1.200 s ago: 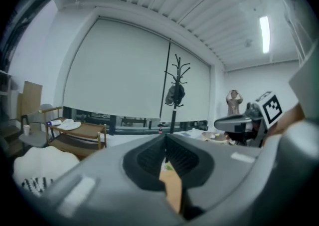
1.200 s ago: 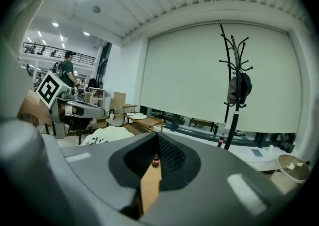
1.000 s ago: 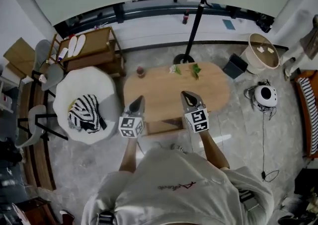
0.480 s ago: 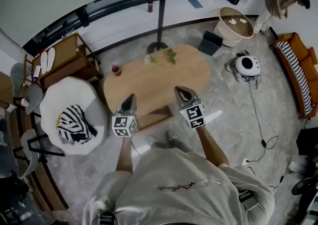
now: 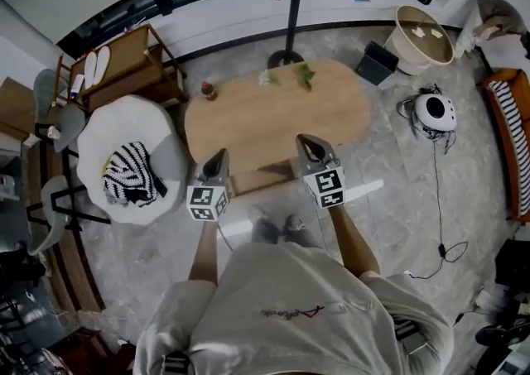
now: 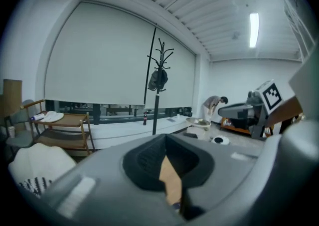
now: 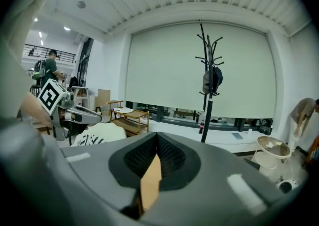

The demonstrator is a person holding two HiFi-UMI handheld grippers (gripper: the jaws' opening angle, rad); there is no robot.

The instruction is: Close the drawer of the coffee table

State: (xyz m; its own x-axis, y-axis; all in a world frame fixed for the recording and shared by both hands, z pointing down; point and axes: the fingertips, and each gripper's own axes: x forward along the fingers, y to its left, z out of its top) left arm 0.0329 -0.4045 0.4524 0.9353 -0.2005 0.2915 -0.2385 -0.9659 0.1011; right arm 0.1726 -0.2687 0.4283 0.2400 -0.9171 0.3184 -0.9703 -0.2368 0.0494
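Note:
The oval wooden coffee table [image 5: 277,112] lies in front of me in the head view. Its drawer [image 5: 261,180] sticks out a little from the near edge, between my two grippers. My left gripper [image 5: 220,155] is shut and empty, with its tip over the table's near left edge. My right gripper [image 5: 305,141] is also shut and empty, its tip over the near edge right of the drawer. In the left gripper view the left gripper [image 6: 167,140] shows closed jaws with a sliver of wood behind them. The right gripper [image 7: 157,137] looks the same in its own view.
A small bottle [image 5: 209,90] and a green sprig [image 5: 304,75] stand on the table's far side. A white armchair [image 5: 124,146] with a striped cushion sits to the left, and a coat stand [image 5: 286,57] behind. A black box [image 5: 378,63] and a round white device [image 5: 436,110] are at the right.
Both grippers have moved forward and a little lower toward the table's near edge, still shut. The head view has swung, so the room sits differently in the picture.

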